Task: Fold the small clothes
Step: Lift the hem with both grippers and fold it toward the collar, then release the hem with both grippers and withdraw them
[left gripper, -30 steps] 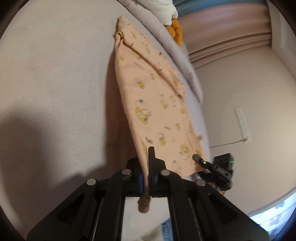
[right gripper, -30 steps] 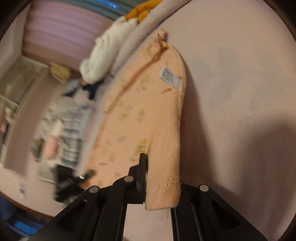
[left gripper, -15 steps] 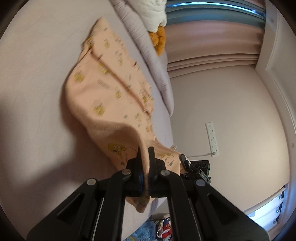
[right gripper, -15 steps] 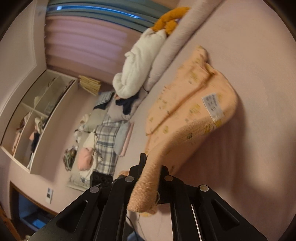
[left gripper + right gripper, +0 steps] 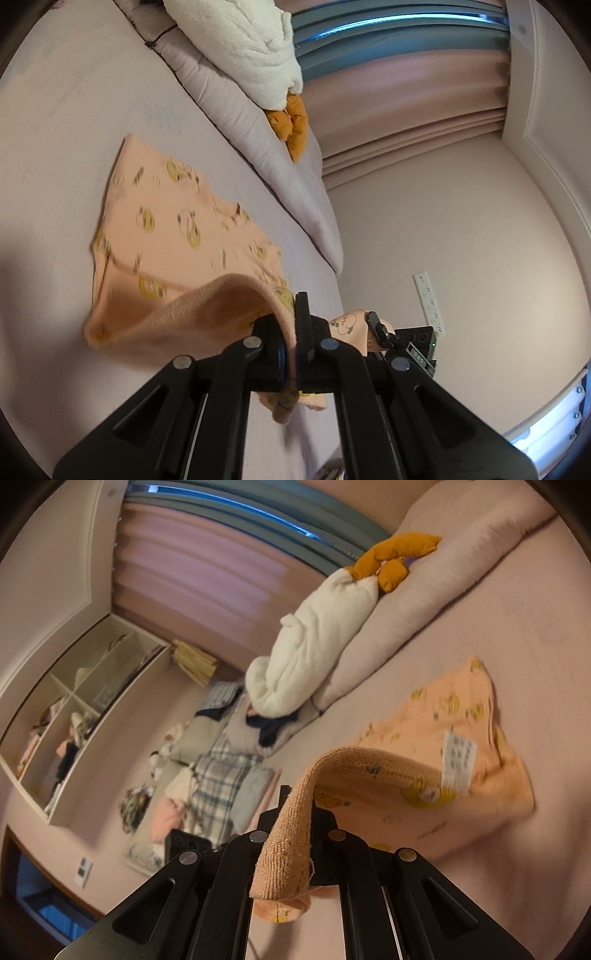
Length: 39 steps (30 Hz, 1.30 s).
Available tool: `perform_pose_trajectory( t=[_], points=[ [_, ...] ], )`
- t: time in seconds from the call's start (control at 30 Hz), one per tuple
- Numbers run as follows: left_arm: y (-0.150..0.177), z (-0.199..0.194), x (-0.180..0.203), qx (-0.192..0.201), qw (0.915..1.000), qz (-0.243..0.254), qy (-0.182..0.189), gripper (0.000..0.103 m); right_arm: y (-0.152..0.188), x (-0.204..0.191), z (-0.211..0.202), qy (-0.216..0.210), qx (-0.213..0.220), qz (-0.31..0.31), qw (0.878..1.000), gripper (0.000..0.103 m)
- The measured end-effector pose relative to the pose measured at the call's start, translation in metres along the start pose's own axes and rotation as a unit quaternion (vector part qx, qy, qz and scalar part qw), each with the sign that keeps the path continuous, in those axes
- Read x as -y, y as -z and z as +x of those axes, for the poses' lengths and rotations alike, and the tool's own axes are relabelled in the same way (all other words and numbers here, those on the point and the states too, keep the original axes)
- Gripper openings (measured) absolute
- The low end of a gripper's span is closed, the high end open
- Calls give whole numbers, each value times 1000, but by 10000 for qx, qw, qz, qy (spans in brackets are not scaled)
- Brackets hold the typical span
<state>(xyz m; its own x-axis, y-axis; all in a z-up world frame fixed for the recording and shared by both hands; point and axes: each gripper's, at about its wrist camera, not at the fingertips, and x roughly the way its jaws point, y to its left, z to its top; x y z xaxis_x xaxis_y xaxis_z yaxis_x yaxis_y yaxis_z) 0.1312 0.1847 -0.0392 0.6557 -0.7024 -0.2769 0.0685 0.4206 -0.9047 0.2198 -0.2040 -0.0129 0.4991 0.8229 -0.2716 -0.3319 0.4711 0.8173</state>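
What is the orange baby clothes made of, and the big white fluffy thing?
The orange garment looks like soft knitted cotton: the hem shows ribbed stitches and it drapes limply. The white plush toy seems to be fuzzy fleece, puffy and matte, probably stuffed.

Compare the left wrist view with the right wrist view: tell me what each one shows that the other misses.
Only the left wrist view shows the white power strip on the wall and the right claw from outside, pinching the peach garment.

Only the right wrist view shows the open shelf unit, the plaid clothes pile and the garment's white care label.

Both show the garment, the white plush, the grey bolster and the curtains.
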Motion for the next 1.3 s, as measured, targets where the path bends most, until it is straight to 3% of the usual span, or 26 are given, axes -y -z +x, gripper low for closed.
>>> perform_pose_trajectory(
  t=[0.13,0.37,0.43,0.53,0.67,0.77,0.83,0.87,0.9,1.0,1.07,1.17,1.3],
  points=[
    [-26,17,-17,116,9997,-116,-155,1,-19,19,21,296,-28,146,9994,6],
    [-68,48,-71,249,9960,-783,-343,1,-50,57,57,850,-117,568,9947,5],
    [-77,55,-86,256,9938,-993,-420,1,-55,72,68,1266,-229,808,9884,5],
    [-88,61,-108,256,9890,-1344,-560,1,-57,95,76,1534,-276,1203,9804,5],
    [-102,70,-127,-48,9815,-1710,-866,1,-57,121,76,1573,-387,1900,9683,6],
    [-110,70,-132,-56,9781,-1940,-759,1,-61,132,74,1532,-443,2363,9585,7],
    [-115,73,-136,-73,9741,-2199,-517,6,-69,135,75,1395,-464,2517,9566,25],
    [-118,73,-141,-64,9706,-2371,-404,15,-73,137,76,1283,-464,2620,9554,33],
    [-121,73,-143,-23,9681,-2477,-369,23,-74,139,75,1094,-405,2786,9533,46],
    [-129,59,-154,446,9585,-2807,-220,25,-80,145,72,896,-48,2956,9511,51],
    [-132,49,-153,659,9587,-2751,-296,27,-84,144,64,868,202,2827,9551,51],
    [-135,33,-147,669,9652,-2364,-896,27,-86,143,49,808,466,2660,9595,52],
    [-129,17,-128,581,9739,-1670,-1425,27,-82,124,32,1209,450,1912,9730,52]
  ],
)
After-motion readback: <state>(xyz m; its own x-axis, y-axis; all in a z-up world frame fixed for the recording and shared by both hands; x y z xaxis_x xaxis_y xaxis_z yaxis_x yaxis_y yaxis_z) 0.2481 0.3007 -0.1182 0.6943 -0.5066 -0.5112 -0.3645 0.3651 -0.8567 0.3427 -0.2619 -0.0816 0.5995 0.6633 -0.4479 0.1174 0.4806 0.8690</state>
